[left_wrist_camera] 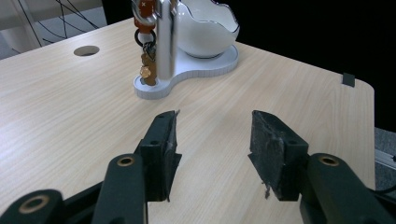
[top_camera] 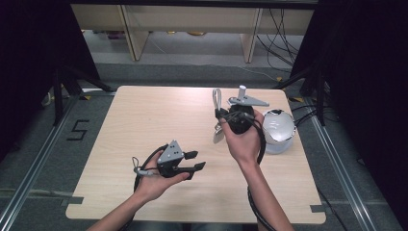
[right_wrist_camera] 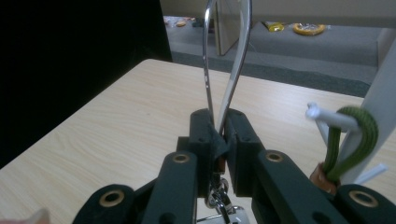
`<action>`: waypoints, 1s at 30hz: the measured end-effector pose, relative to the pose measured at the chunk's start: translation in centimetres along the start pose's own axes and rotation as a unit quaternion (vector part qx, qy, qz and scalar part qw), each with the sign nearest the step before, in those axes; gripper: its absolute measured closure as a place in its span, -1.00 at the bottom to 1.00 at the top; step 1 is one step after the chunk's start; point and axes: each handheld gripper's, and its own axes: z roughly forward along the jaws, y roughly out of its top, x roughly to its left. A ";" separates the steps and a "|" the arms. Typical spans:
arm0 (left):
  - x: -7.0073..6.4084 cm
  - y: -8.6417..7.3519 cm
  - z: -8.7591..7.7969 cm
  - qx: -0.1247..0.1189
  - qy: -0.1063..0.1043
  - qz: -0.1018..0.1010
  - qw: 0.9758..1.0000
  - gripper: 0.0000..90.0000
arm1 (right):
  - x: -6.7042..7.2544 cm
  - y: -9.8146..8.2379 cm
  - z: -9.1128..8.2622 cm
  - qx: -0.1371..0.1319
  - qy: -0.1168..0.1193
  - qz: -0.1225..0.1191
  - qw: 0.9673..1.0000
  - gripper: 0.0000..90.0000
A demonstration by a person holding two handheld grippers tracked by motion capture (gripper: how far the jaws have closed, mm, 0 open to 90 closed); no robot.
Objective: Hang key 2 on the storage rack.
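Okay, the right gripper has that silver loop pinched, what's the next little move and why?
Probably carry the silver loop toward the peg on the white stand and hook it there. The right gripper is shut on the loop, with a keychain clip dangling beneath it; a green loop already hangs on that peg. The left gripper is open and idle.

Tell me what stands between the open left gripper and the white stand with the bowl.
Nothing visible does. In the left gripper view, bare table runs from the left gripper to the white stand; a shiny metal strip hangs over the stand's near end.
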 end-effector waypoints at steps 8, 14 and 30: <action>0.2 -1.0 -0.3 0.003 0.001 -0.004 1.000 0.11 | -1.0 2.6 1.9 0.018 -0.010 0.006 1.000 0.83; 0.2 -1.6 -0.4 0.005 0.003 -0.007 1.000 0.11 | -1.5 3.8 2.9 0.029 -0.022 0.004 0.999 0.83; 0.4 -2.0 -0.6 0.007 0.012 -0.010 1.000 0.11 | -2.0 4.3 3.4 0.030 -0.038 0.003 0.999 0.83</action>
